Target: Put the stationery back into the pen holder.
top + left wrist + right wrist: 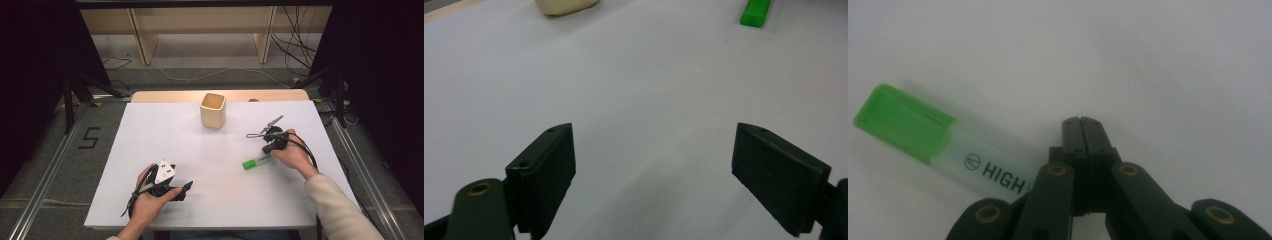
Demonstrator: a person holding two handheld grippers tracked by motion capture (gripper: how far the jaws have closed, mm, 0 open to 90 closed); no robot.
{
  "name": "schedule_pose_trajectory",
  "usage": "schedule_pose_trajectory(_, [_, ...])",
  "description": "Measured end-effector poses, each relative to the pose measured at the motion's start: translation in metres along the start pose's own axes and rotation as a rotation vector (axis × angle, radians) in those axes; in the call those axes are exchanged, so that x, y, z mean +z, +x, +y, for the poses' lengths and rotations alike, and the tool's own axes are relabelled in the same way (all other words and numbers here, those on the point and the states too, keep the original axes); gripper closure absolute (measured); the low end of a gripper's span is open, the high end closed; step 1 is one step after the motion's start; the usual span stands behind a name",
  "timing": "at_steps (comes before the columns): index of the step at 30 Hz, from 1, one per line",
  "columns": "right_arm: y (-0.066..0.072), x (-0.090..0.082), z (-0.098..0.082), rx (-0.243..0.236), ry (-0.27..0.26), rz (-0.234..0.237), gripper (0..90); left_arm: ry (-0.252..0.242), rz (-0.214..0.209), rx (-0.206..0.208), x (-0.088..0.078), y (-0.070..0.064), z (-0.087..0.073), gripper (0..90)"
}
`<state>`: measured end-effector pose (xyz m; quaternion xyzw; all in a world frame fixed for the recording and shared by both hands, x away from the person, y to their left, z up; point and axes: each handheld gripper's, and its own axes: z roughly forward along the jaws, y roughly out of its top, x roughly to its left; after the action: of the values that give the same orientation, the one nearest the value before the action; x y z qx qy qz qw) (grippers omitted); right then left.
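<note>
"HIGH" on the highlighter (948,150); "5" on the floor (89,137).

Left tongs (654,170) gape wide; right tongs (1082,125) pressed together (nothing gripped).

The left black two-jaw hand-held tool (187,187) carries a white three-cornered plate with small dark marks on top, and a black cable trails from its rear. In the left gripper view its flat, matte black rectangular pads (546,170) show small screw holes, and a brass-coloured rivet sits in one link. The right black two-jaw hand-held tool (1082,122) has black links with four brass-coloured rivets; a black cable loops from it. The person's right arm wears a cream long sleeve (335,207).
</note>
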<state>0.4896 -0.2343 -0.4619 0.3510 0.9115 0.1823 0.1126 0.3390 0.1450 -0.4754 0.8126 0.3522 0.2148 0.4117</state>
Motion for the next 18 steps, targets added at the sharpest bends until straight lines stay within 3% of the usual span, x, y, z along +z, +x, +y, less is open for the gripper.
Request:
schedule_pose_trajectory(4, [0.002, -0.004, -0.005, 0.012, 0.009, 0.004, 90.0, 0.001, 0.0, 0.0, 0.0, 0.0, 0.0, 17.5])
schedule_pose_trajectory(5, [0.005, -0.006, -0.009, 0.042, 0.004, 0.009, 90.0, 0.0, 0.002, 0.004, 0.0, 0.0, 0.0, 17.5])
schedule_pose_trajectory(18, [0.015, -0.02, -0.028, 0.059, 0.014, 0.03, 90.0, 0.001, 0.003, 0.005, 0.0, 0.0, 0.0, 17.5])
